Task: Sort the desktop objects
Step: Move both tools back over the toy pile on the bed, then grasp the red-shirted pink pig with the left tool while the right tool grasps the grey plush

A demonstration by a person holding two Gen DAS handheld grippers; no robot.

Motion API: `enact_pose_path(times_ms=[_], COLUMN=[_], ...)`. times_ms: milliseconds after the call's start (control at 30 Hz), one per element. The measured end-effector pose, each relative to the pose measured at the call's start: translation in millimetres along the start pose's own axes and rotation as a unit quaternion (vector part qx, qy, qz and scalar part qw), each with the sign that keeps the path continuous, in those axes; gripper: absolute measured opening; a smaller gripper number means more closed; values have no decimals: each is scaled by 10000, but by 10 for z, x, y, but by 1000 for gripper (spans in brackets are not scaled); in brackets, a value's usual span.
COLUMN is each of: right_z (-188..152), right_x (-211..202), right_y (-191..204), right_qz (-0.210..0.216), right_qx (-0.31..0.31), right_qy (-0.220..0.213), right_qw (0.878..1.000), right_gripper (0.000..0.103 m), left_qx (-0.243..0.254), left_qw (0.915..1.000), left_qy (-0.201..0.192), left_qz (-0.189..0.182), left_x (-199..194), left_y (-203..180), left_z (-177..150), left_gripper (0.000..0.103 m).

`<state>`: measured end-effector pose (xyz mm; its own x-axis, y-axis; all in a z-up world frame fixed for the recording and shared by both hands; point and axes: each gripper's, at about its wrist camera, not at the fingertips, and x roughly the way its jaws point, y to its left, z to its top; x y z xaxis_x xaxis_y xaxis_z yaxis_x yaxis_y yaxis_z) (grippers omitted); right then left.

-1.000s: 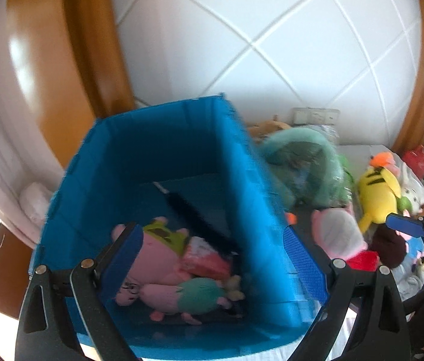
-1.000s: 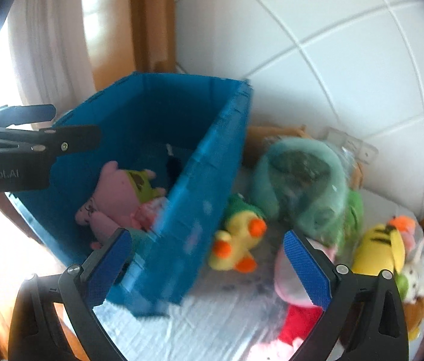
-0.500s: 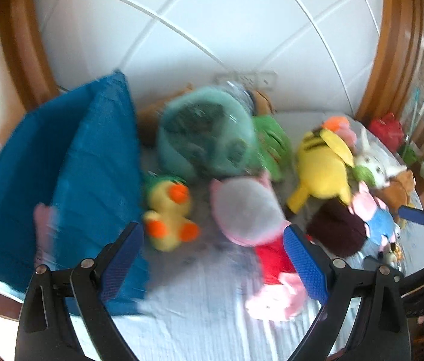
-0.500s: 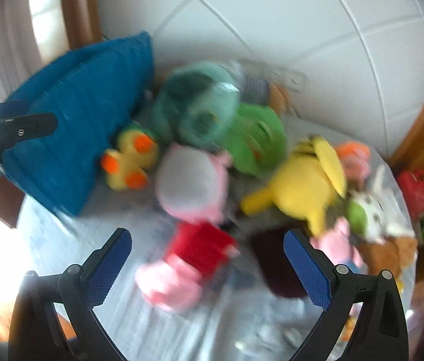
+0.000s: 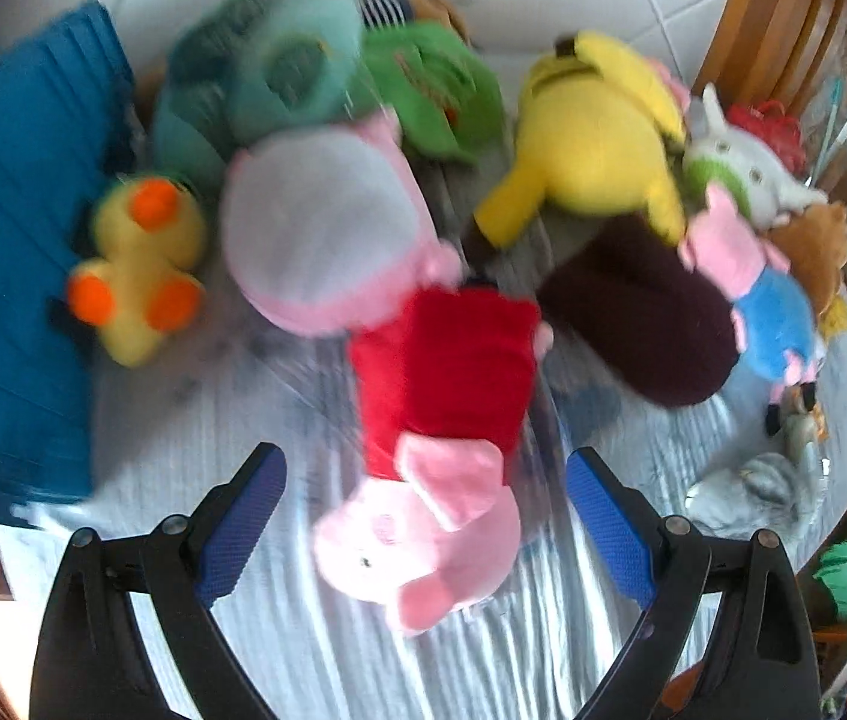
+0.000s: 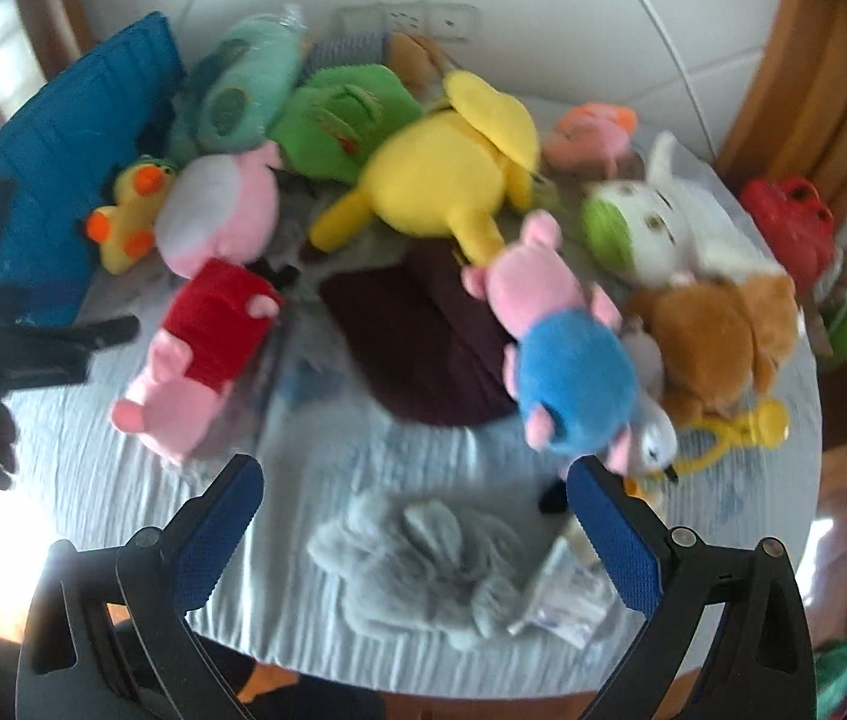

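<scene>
Our left claw [image 5: 426, 501] hangs wide apart and empty over the tabletop [image 5: 195, 450], its two blue pads flanking the pink pig in the red dress [image 5: 435, 414]. The pig lies lengthwise between the pads without touching either, its head nearest us and its red body stretching away toward the pile. Beyond it sits a larger pink-and-white plush [image 5: 327, 228], with the yellow duck [image 5: 135, 264] just beside the blue fabric bin [image 5: 9, 276] at the left edge. A dark maroon plush [image 5: 639, 312] lies to the right of the pig, below the big yellow plush [image 5: 591, 138].

Our right claw [image 6: 414, 516] is likewise spread wide and grips nothing. It points down at the near edge of the cloth-covered tabletop [image 6: 315, 450], where a grey plush [image 6: 423, 570] lies between its pads, close to a small clear packet [image 6: 561, 594] by the right pad. The pink pig in blue [image 6: 561, 360] rests just past the right fingertip, against a brown plush [image 6: 717, 342].

In the right view the left claw shows as a dark blur at the left edge, level with the red-dressed pig [image 6: 201, 348]. Both views are smeared by motion.
</scene>
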<state>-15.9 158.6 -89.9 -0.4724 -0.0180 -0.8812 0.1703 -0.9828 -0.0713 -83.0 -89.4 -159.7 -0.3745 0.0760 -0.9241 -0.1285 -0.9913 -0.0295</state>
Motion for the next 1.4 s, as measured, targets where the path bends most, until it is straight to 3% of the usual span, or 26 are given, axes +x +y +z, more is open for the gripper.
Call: enact_pose_path(times_ms=[167,400,433,533,733,867,967,1100,1267,1400], right_z=[-200,-438,-475,-615,-890,-991,-960,-843,-794,-834], right_x=[47,26,21,18,102,246,347,571,938,1213], right_y=[-208,-436,-473,-601,-773,-711,-484,-36,356,424], right_qz=[-152,-367,-391,-459,-515,-246,-4,192,151,145], right_qx=[263,529,578,751,973,926,538,-489,-1596,-2003], right_qy=[204,399,419,482,621,641,584,623,748,970], right_qw=[9993,9971,9967,9950,9920,9933,9968,9967,9842,9748], right_gripper=[103,103,103,103,103,103,103,103,103,103], left_qx=[129,208,190,143,121,175,188,176,63,-69], left_qw=[9996,9975,9976,9978,9982,9992,9996,9997,9997,9994], left_qy=[232,565,556,537,529,345,203,143,154,165], left_qz=[90,377,376,373,243,89,25,94,198,290], left_x=[519,937,922,875,650,390,196,13,-97,-167], left_y=[-153,-157,-153,-145,-171,-213,-213,-133,-26,88], left_z=[-32,-79,-83,-94,-100,-115,-135,-154,-196,-277], left_gripper=[96,92,75,62,58,58,58,58,58,58])
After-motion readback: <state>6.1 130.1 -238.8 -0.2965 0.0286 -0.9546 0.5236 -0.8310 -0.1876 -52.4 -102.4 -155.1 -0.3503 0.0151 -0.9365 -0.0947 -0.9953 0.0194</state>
